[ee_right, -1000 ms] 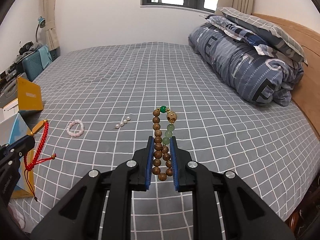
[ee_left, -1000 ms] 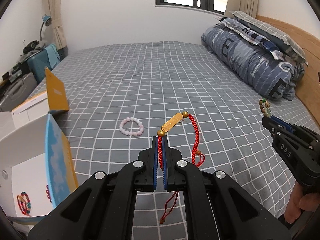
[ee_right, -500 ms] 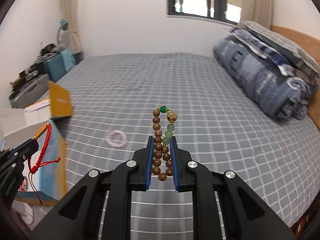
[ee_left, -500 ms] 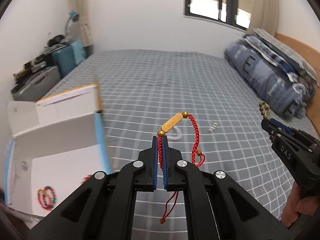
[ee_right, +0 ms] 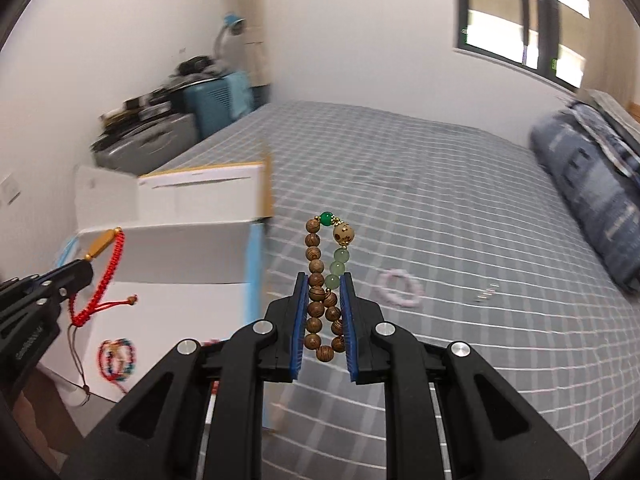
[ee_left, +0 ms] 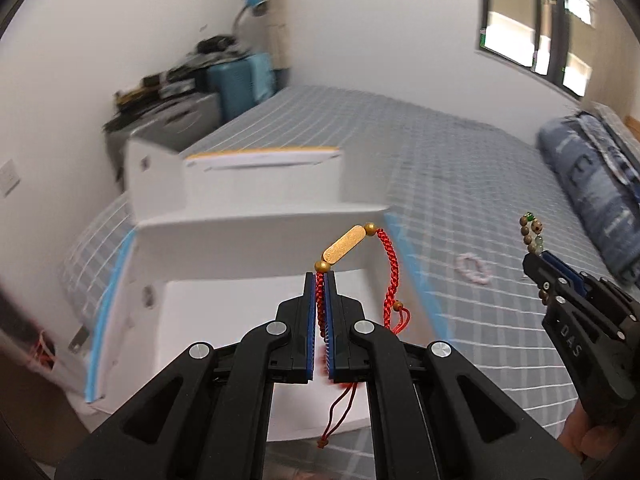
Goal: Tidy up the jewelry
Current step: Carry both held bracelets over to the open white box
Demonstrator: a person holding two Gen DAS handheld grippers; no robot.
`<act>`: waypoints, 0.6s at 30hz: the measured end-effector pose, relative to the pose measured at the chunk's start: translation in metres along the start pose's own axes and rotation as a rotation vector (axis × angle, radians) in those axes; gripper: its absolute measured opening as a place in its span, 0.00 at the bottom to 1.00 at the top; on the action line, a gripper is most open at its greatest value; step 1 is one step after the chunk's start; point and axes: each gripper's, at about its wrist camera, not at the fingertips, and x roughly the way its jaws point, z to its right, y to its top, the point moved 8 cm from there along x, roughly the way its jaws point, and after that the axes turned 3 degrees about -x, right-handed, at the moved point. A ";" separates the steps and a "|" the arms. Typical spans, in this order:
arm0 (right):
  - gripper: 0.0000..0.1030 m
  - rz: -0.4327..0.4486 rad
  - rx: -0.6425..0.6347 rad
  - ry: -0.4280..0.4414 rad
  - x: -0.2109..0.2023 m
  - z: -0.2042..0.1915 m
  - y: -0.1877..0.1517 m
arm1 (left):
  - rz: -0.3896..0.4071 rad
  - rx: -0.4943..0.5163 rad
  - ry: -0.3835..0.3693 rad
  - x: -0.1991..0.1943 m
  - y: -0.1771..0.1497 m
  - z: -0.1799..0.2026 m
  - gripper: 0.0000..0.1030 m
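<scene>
Left wrist view: the left hand-held gripper [ee_left: 320, 280], clenched on the red cord bracelet [ee_left: 352, 256], hangs directly over the open white box [ee_left: 224, 320], nearer than the right hand-held gripper [ee_right: 324, 280], which clamps the wooden bead bracelet [ee_right: 320, 280] right of the box.

Open box [ee_right: 168, 320] sits on the bed's [ee_right: 440, 208] left edge with a beaded bracelet [ee_right: 116, 360] in it, suitcases [ee_right: 216, 104] behind it, loose bracelet [ee_right: 398, 288] on the bed right of the box, small pearls [ee_right: 486, 293] further right, folded duvet [ee_right: 592, 200] far right.
</scene>
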 end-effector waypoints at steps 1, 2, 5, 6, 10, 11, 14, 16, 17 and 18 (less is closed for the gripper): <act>0.15 -0.002 -0.012 0.013 0.003 -0.013 0.001 | -0.009 -0.016 0.016 0.004 -0.002 -0.014 0.03; 0.15 -0.007 -0.023 0.026 0.007 -0.025 0.001 | -0.020 -0.026 0.031 0.008 -0.004 -0.026 0.03; 0.15 -0.029 -0.059 0.072 0.020 -0.066 -0.001 | -0.055 -0.057 0.063 0.020 -0.013 -0.057 0.03; 0.15 -0.036 -0.069 0.079 0.023 -0.074 -0.003 | -0.066 -0.063 0.075 0.024 -0.016 -0.066 0.03; 0.15 -0.083 -0.104 0.119 0.043 -0.110 -0.014 | -0.109 -0.085 0.106 0.040 -0.026 -0.093 0.03; 0.15 -0.099 -0.107 0.127 0.048 -0.116 -0.017 | -0.124 -0.091 0.113 0.045 -0.029 -0.099 0.03; 0.15 -0.156 -0.095 0.147 0.066 -0.121 -0.027 | -0.164 -0.094 0.121 0.059 -0.034 -0.109 0.03; 0.15 -0.193 -0.081 0.156 0.078 -0.121 -0.031 | -0.187 -0.097 0.111 0.066 -0.038 -0.110 0.03; 0.15 -0.210 -0.075 0.157 0.082 -0.122 -0.034 | -0.201 -0.096 0.113 0.070 -0.040 -0.111 0.03; 0.15 -0.233 -0.070 0.154 0.087 -0.121 -0.038 | -0.209 -0.095 0.119 0.073 -0.042 -0.112 0.03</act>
